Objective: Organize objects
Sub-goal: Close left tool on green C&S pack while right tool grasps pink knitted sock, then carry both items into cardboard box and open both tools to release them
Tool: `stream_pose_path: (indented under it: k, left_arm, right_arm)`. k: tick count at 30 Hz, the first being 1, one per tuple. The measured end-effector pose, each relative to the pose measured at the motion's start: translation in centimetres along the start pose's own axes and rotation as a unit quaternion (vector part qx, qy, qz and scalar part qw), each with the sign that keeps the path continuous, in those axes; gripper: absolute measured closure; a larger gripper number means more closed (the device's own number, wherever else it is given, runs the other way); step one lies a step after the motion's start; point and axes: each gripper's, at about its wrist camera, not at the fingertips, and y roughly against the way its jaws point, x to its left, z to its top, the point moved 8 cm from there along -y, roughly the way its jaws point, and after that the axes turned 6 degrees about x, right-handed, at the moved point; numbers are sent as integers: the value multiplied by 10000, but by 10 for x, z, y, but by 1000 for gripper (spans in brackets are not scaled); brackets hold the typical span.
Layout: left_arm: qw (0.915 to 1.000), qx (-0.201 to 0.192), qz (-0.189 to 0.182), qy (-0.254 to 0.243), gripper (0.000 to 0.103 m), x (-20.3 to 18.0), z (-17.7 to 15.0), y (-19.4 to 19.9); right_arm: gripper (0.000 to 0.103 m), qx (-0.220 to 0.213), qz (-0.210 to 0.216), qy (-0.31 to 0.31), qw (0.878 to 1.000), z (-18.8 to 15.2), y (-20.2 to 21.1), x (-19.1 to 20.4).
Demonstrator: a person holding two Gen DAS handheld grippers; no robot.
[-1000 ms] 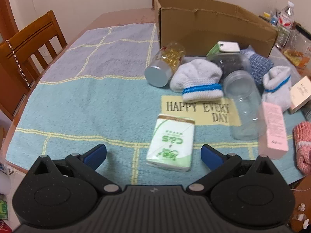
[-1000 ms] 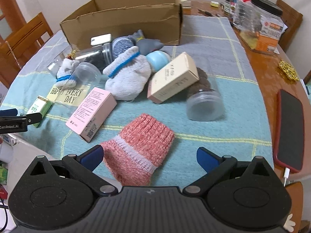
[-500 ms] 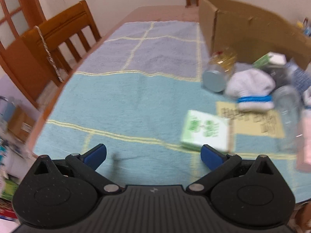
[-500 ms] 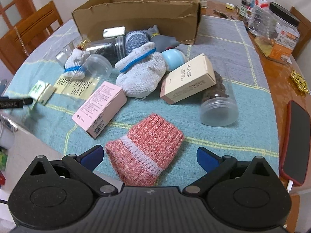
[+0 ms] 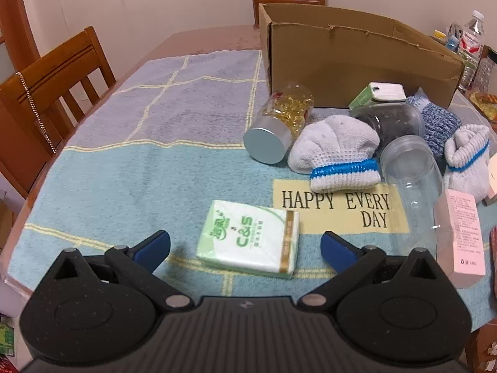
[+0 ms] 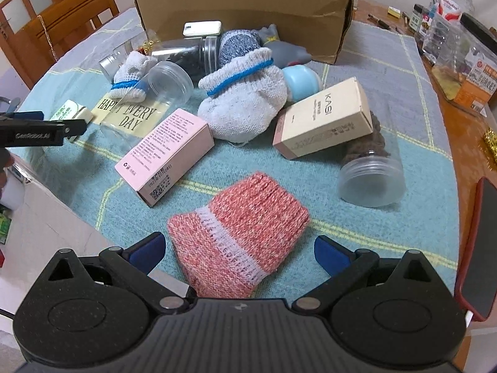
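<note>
My left gripper (image 5: 245,245) is open, its blue fingertips on either side of a green-and-white tissue pack (image 5: 248,242) lying on the blue mat. My right gripper (image 6: 237,248) is open around a pink knitted sock (image 6: 239,236) at the table's near edge. Behind lie a pink box (image 6: 166,155), a beige KASI box (image 6: 324,118), white socks with blue bands (image 5: 338,152) (image 6: 245,102), clear jars (image 5: 410,174) (image 6: 371,177), a jar of yellow capsules (image 5: 281,121) and an open cardboard box (image 5: 351,52) (image 6: 248,9). The left gripper also shows at the left in the right wrist view (image 6: 37,129).
Wooden chairs (image 5: 52,80) stand at the table's left and far end. Bottles and a food jar (image 6: 459,49) crowd the right side. A phone in a red case (image 6: 478,255) lies at the right edge. The mat's far left part (image 5: 174,99) holds nothing.
The left gripper swung left and came back, and now straddles the tissue pack from closer. The right gripper has moved closer to the pink sock.
</note>
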Motion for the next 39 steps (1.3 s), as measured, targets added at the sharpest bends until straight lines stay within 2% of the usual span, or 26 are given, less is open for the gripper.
stream_pose_path:
  k: [6, 13, 19, 23, 25, 27, 30, 39]
  left_arm:
    - [9998, 69, -149, -99, 7, -6, -2, -6]
    - [9996, 70, -187, -189, 9, -7, -2, -5]
    - [9994, 84, -237, -226, 9, -8, -2, -5]
    - [9994, 55, -282, -214, 16, -7, 0, -5]
    - [9993, 44, -284, -231, 19, -7, 1, -5]
    - [9994, 43, -275, -206, 28, -7, 2, -4]
    - [9994, 59, -287, -182, 36, -6, 3, -3]
    - [9991, 126, -333, -225, 37, -5, 9, 1]
  right_arm:
    - [0, 14, 28, -126, 9999, -1, -3, -1]
    - [0, -66, -19, -226, 9997, 3, -7, 2]
    - [7, -110, -123, -210, 9996, 9, -9, 3]
    - [18, -119, -109, -143, 9998, 11, -7, 6]
    - [20, -103, -129, -114, 9998, 12, -7, 8]
    - [21, -90, -151, -106, 9998, 12, -7, 9]
    - [22, -77, -141, -159, 9997, 13, -6, 9]
    - [24, -80, -113, -307, 9994, 14, -1, 7]
